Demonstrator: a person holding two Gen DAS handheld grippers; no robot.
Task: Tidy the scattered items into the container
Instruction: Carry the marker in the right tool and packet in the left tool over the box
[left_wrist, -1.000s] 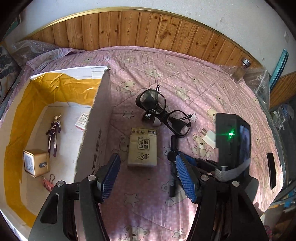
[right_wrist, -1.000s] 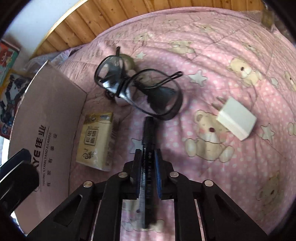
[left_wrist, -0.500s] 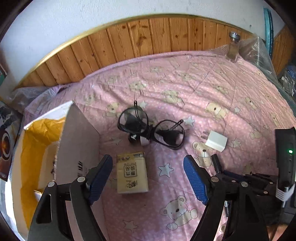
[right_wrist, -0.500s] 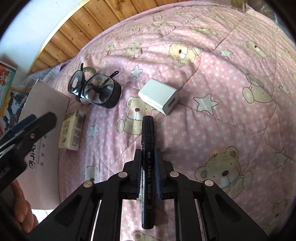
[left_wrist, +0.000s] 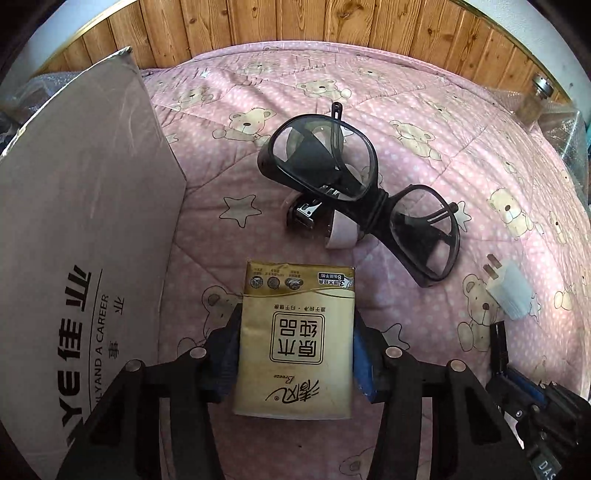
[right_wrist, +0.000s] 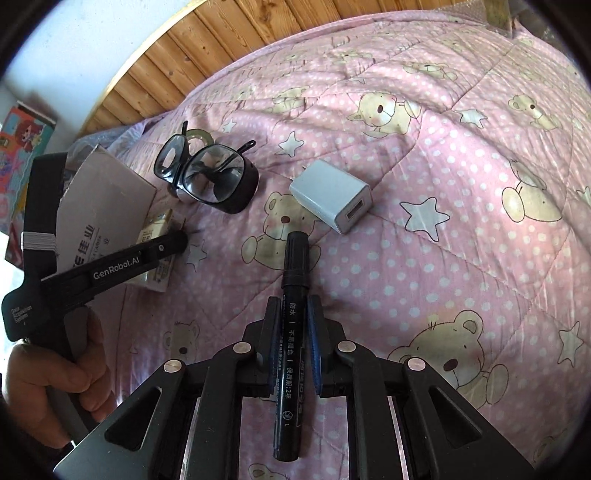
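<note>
Your left hand-held gripper (left_wrist: 295, 354) straddled the tissue pack (left_wrist: 295, 343) on the bed (left_wrist: 406, 110), pads at its sides, just beside the cardboard box (left_wrist: 85, 221). Your right hand-held gripper (right_wrist: 291, 332) was clenched on the black marker (right_wrist: 291, 343).

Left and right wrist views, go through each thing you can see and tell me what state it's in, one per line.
Left gripper: fingers on both sides of the tissue pack; grip cannot be confirmed.
Tissue pack: flat on the quilt, between the fingers.
Right gripper: shut on the marker.
Marker: capped, held.
Safety glasses: folded, lying on the quilt.
Charger: unplugged, on its side.
Cardboard box: upright beside the tissue pack.
</note>
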